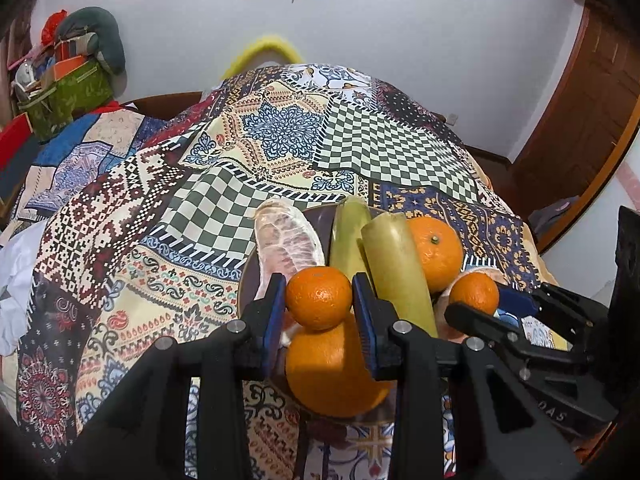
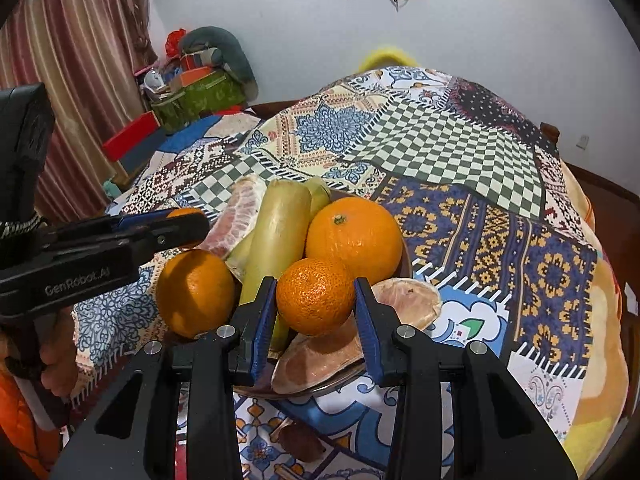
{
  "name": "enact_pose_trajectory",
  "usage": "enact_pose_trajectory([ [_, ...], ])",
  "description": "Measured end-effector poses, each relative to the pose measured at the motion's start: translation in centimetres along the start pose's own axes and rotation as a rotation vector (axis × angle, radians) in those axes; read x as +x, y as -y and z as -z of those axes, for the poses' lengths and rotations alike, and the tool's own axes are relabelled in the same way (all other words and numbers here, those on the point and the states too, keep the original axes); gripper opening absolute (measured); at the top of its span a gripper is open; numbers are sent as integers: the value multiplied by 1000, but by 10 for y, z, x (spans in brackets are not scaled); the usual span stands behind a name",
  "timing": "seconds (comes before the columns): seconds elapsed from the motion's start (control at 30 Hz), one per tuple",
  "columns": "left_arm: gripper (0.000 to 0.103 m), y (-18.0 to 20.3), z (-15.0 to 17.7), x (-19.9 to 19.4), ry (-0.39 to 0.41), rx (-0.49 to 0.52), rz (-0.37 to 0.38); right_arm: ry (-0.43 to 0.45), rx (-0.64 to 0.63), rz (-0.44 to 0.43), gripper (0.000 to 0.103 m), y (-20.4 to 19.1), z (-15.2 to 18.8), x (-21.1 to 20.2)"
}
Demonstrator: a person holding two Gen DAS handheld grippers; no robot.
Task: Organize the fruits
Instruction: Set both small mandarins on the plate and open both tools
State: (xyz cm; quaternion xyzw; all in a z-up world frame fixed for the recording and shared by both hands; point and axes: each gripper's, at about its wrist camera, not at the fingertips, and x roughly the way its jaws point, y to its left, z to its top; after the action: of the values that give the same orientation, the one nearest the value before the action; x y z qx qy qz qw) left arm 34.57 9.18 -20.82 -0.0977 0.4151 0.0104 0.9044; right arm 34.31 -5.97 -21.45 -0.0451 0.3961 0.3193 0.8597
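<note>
Placing step in hand: a small orange mandarin [image 1: 319,298] is gripped in the left claw [image 1: 319,300], another small mandarin [image 2: 315,296] in the right claw [image 2: 316,300], both over the dark round plate [image 2: 406,258] w/ large oranges, green bananas & pomelo pieces. Next, judged: free spots needed, gentle lowering, then release.

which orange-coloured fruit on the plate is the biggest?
The large round orange with the green stem button facing up, at the plate's far right beside the pale green bananas. It dwarfs the small mandarin in the right gripper.
</note>
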Motion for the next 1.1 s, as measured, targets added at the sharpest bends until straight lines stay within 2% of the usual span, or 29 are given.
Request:
enact_pose_trajectory([
  [0.23,33,2,-1,14,-21,-2,-3,-12,-3,-3,35,3,0,4],
  [0.5,34,8,-4,12,-15,26,-5,-25,2,-3,36,6,0,9],
  [0.6,34,9,-3,8,-16,29,4,-14,5,-2,45,7,-2,6],
  [0.83,34,11,-2,-12,10,30,7,20,-5,9,46,3,-4,-11],
  [1.1,34,15,0,-54,67,39,9,65,-24,30,46,-5,-6,-40],
])
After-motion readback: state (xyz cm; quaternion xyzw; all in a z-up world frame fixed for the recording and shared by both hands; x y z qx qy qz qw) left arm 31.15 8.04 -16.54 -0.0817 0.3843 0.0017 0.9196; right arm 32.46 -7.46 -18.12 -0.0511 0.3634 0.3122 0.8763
